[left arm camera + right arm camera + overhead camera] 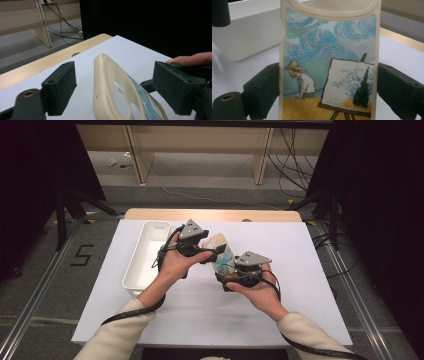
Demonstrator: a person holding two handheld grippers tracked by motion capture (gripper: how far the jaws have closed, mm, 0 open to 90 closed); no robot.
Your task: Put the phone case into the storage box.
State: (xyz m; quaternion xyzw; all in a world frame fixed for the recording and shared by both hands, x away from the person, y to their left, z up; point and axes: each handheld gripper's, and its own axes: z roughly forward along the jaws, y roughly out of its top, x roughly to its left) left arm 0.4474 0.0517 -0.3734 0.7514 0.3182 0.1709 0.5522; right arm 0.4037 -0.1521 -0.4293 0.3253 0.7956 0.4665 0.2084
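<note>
Cream rubbery phone case [221,254] sits above mid-table with my right gripper [239,271] clamped on its two long edges, long axis running toward 11 o'clock into my left gripper [207,251], whose spread jaws straddle its camera-hole end untouched.

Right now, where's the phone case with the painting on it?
In the high view the phone case is held above mid-table, just right of the white tray, clamped in the right gripper, its top end between the left gripper jaws.
</note>
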